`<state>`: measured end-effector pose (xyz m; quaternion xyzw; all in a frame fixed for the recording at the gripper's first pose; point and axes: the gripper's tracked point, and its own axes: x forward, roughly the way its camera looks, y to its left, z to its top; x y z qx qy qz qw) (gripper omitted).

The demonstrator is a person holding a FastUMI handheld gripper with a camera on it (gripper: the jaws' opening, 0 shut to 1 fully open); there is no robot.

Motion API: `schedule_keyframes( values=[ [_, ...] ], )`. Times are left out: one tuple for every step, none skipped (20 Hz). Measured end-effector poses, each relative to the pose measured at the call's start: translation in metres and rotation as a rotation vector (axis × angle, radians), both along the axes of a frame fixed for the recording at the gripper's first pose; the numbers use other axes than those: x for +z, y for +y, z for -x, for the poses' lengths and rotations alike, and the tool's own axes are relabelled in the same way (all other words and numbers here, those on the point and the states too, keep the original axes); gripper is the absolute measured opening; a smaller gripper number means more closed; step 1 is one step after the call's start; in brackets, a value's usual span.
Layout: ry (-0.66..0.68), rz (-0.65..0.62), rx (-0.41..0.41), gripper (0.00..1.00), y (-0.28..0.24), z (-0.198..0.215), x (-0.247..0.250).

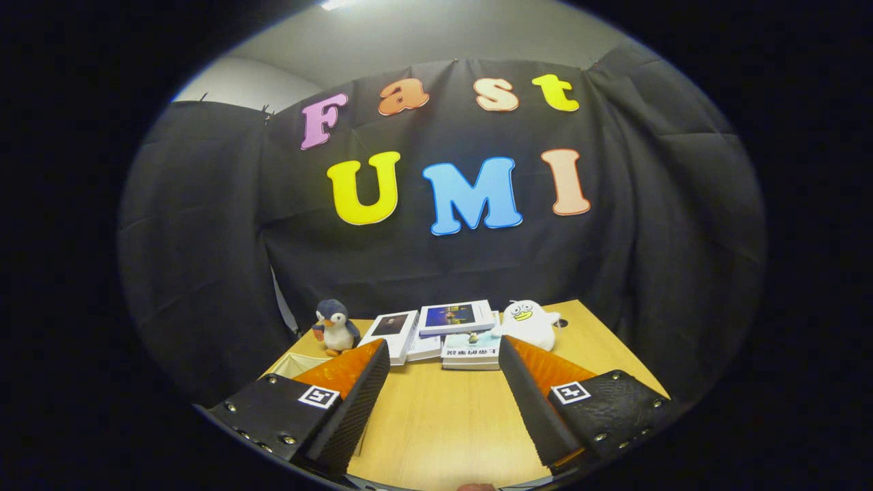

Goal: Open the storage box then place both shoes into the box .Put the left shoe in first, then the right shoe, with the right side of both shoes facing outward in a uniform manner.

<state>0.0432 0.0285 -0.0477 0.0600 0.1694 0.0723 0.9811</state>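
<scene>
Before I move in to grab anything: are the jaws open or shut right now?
Open. The gripper has its jaws spread wide apart, with bare light wooden table between them and nothing held.

Pale wood table [436, 416] (white plush duck [528, 324], navy-and-white penguin [335, 327])

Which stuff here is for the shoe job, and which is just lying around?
For the job:
- gripper, fingers open, nothing between them, above the table

Just lying about:
- penguin toy
- books
- white duck toy

I see no shoes or storage box here.
</scene>
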Motion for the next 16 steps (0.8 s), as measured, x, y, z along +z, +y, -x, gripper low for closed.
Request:
schedule_keyframes(
  values=[
    [-0.021, 0.002, -0.001, 0.97, -0.002, 0.0, 0.003],
    [-0.039, 0.003, -0.002, 0.98, -0.004, 0.001, 0.004],
    [-0.05, 0.007, -0.012, 0.98, -0.01, 0.002, 0.007],
    [-0.053, 0.008, -0.026, 0.98, -0.016, 0.007, 0.012],
    [-0.055, 0.004, -0.037, 0.97, -0.017, 0.011, 0.016],
    [-0.056, -0.006, -0.046, 0.98, -0.018, 0.013, 0.018],
    [-0.063, -0.017, -0.05, 0.98, -0.018, 0.012, 0.018],
    [-0.081, -0.021, -0.049, 0.98, -0.018, 0.012, 0.021],
    [-0.104, -0.016, -0.057, 0.97, -0.022, 0.009, 0.023],
    [-0.116, -0.008, -0.064, 0.97, -0.025, 0.008, 0.025],
    [-0.119, -0.002, -0.072, 0.98, -0.026, 0.008, 0.024],
    [-0.124, 0.001, -0.083, 0.98, -0.028, 0.009, 0.026],
    [-0.136, -0.001, -0.096, 0.97, -0.03, 0.007, 0.03],
    [-0.15, -0.009, -0.101, 0.98, -0.029, 0.009, 0.034],
    [-0.16, -0.016, -0.1, 0.97, -0.026, 0.01, 0.036],
    [-0.167, -0.014, -0.102, 0.97, -0.026, 0.011, 0.038]
  ],
)
